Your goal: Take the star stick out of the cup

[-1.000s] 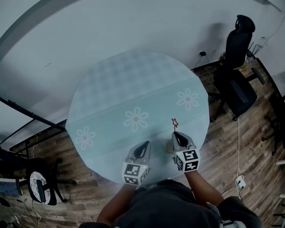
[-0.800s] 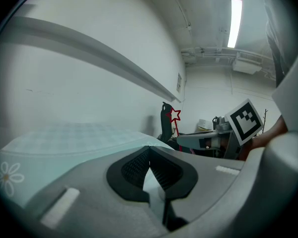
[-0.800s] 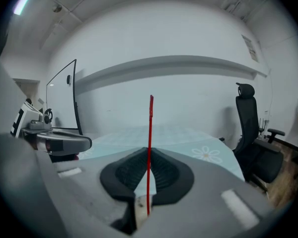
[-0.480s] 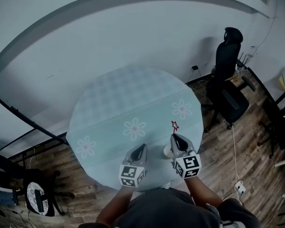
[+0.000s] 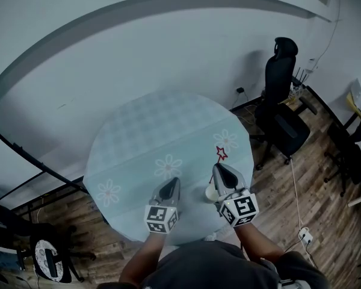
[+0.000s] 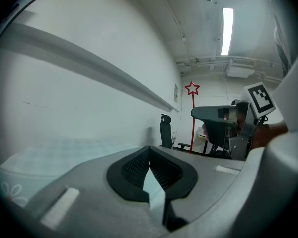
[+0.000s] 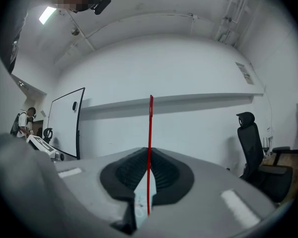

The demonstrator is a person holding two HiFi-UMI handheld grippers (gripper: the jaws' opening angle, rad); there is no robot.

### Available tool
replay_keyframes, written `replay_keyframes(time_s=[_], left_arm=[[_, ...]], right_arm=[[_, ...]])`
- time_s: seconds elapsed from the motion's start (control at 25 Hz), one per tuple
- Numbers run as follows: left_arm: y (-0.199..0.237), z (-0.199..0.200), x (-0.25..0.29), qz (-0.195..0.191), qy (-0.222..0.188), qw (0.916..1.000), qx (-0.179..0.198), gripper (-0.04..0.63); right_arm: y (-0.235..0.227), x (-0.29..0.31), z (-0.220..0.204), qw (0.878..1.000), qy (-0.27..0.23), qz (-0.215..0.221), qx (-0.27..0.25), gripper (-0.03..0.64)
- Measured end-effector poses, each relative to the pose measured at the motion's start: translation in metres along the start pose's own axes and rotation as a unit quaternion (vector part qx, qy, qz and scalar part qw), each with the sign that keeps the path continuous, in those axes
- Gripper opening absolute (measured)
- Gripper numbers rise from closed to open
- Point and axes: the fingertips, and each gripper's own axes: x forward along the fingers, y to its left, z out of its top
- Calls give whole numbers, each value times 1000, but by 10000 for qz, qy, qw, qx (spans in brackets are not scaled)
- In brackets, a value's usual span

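A round pale-blue table (image 5: 145,130) stands on wood-plank floor (image 5: 302,182); behind it a white wall (image 5: 138,47), to its right a black office chair (image 5: 282,112).

Round floral table (image 5: 150,125), black office chair (image 5: 278,77)

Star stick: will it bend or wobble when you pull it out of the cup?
Probably light: the star stick is very thin. It looks fairly stiff, running straight up from the right gripper, whose jaws pinch it. The star on top might wobble, and such a slim shaft could slip if held loosely.

Red star stick (image 5: 221,155) in right gripper (image 5: 216,167), beside cup (image 5: 210,193)
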Motion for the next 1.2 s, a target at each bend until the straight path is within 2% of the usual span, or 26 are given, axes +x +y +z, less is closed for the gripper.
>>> replay_keyframes(time_s=[0.28, 0.6, 1.2], left_arm=[[18, 19, -3, 218, -187, 9996, 84, 5], [19, 12, -12, 224, -120, 9996, 113, 5], [7, 8, -4, 159, -81, 9998, 24, 5]], right_arm=[[-4, -6, -2, 9998, 31, -178, -125, 17], [-3, -12, -10, 9996, -22, -277, 54, 17], [-18, -20, -17, 9993, -17, -369, -19, 17]])
